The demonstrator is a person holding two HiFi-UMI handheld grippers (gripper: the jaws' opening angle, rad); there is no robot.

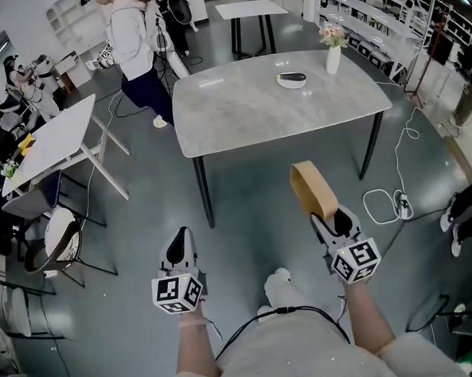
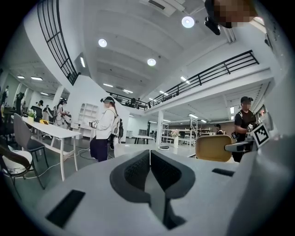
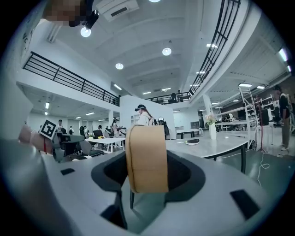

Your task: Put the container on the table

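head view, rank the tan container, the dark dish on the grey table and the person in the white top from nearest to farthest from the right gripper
1. tan container: held by the right gripper.
2. dark dish: ahead, on the grey table.
3. person in the white top: beyond the table, far left.

We see a grey, stone-patterned table (image 1: 255,103) on thin dark legs, standing on the grey floor (image 1: 247,247); near its far right corner a white vase (image 1: 333,58) of flowers stands upright; just left of the vase, and apart from it, lies a shallow white dish (image 1: 291,79) with a dark thing on it; on the floor a white cable (image 1: 384,202) coils near the table's right legs; a white table (image 1: 53,139) stands well to the left.
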